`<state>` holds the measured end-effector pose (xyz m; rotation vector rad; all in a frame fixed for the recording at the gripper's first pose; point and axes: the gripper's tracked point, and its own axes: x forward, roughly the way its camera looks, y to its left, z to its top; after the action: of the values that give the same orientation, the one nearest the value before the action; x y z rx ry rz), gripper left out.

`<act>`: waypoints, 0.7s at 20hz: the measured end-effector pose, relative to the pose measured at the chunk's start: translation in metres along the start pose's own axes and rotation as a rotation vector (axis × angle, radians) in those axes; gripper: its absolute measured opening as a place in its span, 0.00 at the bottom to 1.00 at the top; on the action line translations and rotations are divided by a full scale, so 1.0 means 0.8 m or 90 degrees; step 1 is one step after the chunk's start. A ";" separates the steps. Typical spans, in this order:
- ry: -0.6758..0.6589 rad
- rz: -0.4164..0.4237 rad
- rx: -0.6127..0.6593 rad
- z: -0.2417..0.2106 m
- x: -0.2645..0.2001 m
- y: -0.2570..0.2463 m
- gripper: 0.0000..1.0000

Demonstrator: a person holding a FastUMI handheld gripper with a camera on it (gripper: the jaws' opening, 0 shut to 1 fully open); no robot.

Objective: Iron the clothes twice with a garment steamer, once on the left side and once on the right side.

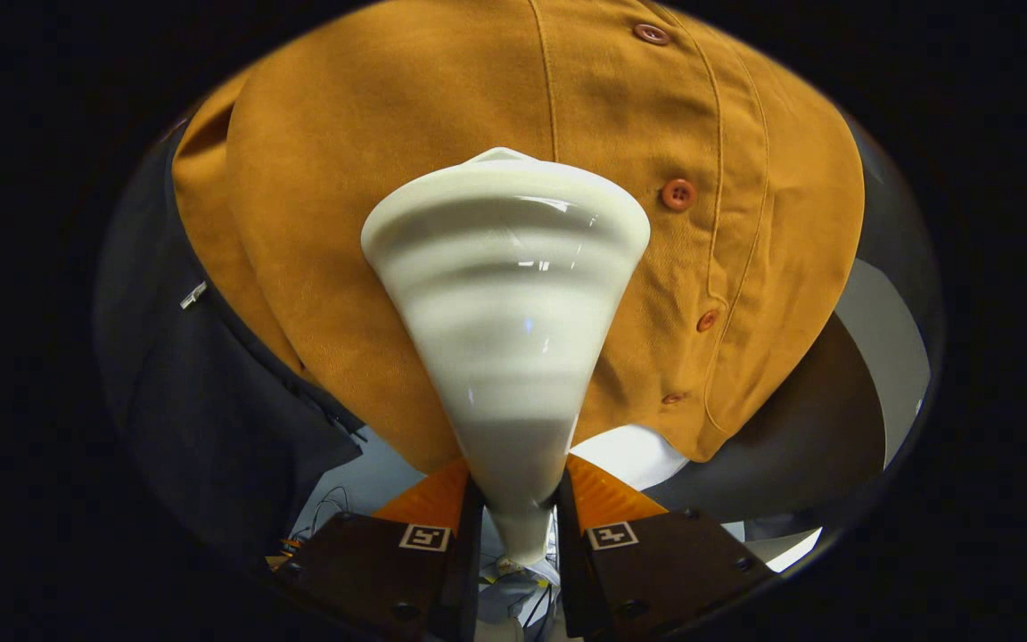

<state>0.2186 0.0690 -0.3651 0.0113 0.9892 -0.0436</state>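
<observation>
Glossy cream plastic sits nearest: the narrow neck of the garment steamer (506,312) is clamped between the two fingers of the hand-held gripper (518,513), both pressing on it from either side, so the tool is firmly held. From that grip the steamer widens like a cone toward its broad head, which points away from the fingers and lies against, or just short of, the cloth beyond; contact cannot be told for sure. That cloth is a mustard-brown button-front shirt (371,178) hanging upright, its button placket (710,178) with reddish buttons (677,193) running down just beside the steamer head, on its far side from a dark navy garment (201,383) that hangs next to the shirt. The shirt's hem ends a little above the fingers. The head sits on the panel between the placket and the navy garment, low to middle on the shirt, so a steaming pass on one side of the front appears to be in hand; which pass of the two cannot be judged. The next move calls for keeping the head flat to the fabric and drawing it steadily along that panel, then shifting across the placket to the other side, without snagging a button.
</observation>
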 end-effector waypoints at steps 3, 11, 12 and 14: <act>0.017 -0.002 -0.005 -0.017 0.002 -0.004 0.41; -0.016 0.021 -0.031 -0.014 -0.045 -0.018 0.41; -0.035 0.032 -0.038 -0.005 -0.058 -0.019 0.41; -0.080 0.044 -0.053 0.017 -0.085 -0.026 0.41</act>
<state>0.1917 0.0499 -0.3008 -0.0336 0.8630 0.0605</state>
